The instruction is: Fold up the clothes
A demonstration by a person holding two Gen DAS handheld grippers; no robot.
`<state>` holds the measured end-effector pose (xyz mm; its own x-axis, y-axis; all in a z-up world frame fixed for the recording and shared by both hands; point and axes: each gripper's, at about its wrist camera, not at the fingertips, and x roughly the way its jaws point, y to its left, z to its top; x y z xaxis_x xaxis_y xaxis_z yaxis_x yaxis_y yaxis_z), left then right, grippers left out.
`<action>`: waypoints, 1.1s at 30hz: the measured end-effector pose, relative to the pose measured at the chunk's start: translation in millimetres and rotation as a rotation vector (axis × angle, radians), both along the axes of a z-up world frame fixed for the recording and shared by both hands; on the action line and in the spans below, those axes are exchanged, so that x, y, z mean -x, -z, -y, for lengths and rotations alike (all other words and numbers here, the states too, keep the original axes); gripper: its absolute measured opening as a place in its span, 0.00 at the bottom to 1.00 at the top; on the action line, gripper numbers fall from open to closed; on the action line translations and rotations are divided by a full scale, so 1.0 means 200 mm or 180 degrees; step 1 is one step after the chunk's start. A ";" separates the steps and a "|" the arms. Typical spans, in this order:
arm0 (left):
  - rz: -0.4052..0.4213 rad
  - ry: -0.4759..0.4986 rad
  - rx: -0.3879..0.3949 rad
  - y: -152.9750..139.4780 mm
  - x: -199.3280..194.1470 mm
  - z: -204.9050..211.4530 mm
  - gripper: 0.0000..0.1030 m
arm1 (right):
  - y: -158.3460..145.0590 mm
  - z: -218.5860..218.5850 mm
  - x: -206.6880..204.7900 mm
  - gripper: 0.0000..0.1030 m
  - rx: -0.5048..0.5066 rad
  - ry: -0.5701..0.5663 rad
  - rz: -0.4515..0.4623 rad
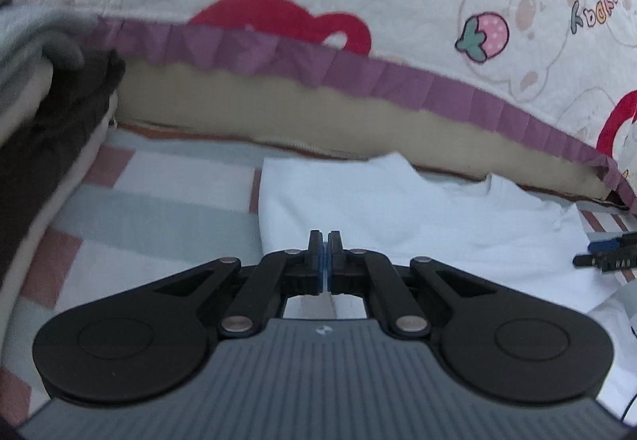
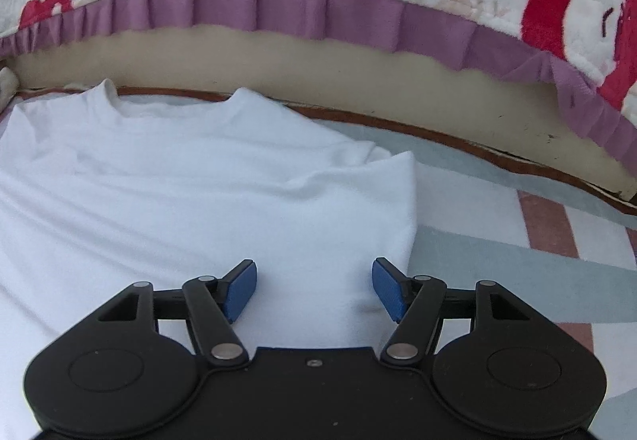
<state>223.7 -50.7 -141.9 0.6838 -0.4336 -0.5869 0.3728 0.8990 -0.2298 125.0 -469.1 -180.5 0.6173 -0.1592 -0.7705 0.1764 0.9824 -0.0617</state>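
Note:
A white shirt (image 1: pixel 418 217) lies flat on the striped sheet, its collar toward the mattress edge. It also shows in the right wrist view (image 2: pixel 199 193), with its right side folded inward. My left gripper (image 1: pixel 325 241) is shut over the shirt's left edge; no cloth shows between its pads. My right gripper (image 2: pixel 314 288) is open above the shirt's folded right edge, holding nothing. The right gripper's tip also shows at the right of the left wrist view (image 1: pixel 605 253).
A quilt with red and strawberry prints and a purple frill (image 1: pixel 358 69) hangs over a beige mattress edge (image 2: pixel 318 73) behind the shirt. Dark and grey clothes (image 1: pixel 51 113) are piled at the left. The striped sheet (image 2: pixel 517 261) extends right.

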 end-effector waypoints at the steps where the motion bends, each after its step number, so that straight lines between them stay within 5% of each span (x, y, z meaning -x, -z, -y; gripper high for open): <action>1: -0.0019 -0.0001 0.0001 0.01 0.00 0.00 0.01 | 0.00 0.01 -0.01 0.67 0.0056 0.0091 0.0037; 6: -0.0062 0.0001 0.0047 0.03 0.01 -0.01 0.01 | 0.01 0.13 -0.11 0.67 0.0066 0.0454 0.0098; 10: 0.0023 0.0059 0.0112 0.00 0.00 -0.01 0.01 | 0.04 0.25 -0.18 0.66 -0.0277 0.0580 0.0190; 11: 0.0059 0.0069 0.0115 -0.01 0.00 0.00 0.01 | 0.05 0.27 -0.18 0.56 -0.0401 0.0483 0.0234; 12: 0.0094 0.0079 0.0118 -0.02 0.01 0.00 0.01 | 0.05 0.27 -0.18 0.20 -0.0458 0.0358 0.0275; 13: 0.0168 0.0105 0.0126 -0.04 0.01 0.01 0.01 | 0.03 0.27 -0.18 0.08 -0.0451 0.0277 0.0341; 16: 0.0386 0.0157 0.0139 -0.12 0.01 0.02 0.01 | -0.02 0.33 -0.11 0.04 -0.0592 0.0360 0.0690; 22: 0.0361 0.0126 0.0001 -0.10 -0.07 0.09 0.01 | -0.01 0.44 -0.06 0.04 -0.0711 0.0732 0.0781; 26: 0.0046 -0.0039 -0.0176 0.07 -0.15 0.14 0.04 | -0.02 0.39 -0.08 0.07 -0.0325 0.0818 0.0499; 30: -0.0192 -0.0271 0.0057 0.12 -0.21 0.02 0.06 | -0.07 0.39 -0.05 0.33 -0.0341 0.0918 0.0463; 33: -0.0286 -0.0400 0.0226 0.10 -0.23 -0.09 0.13 | -0.09 0.40 0.00 0.36 -0.0528 0.0913 0.0511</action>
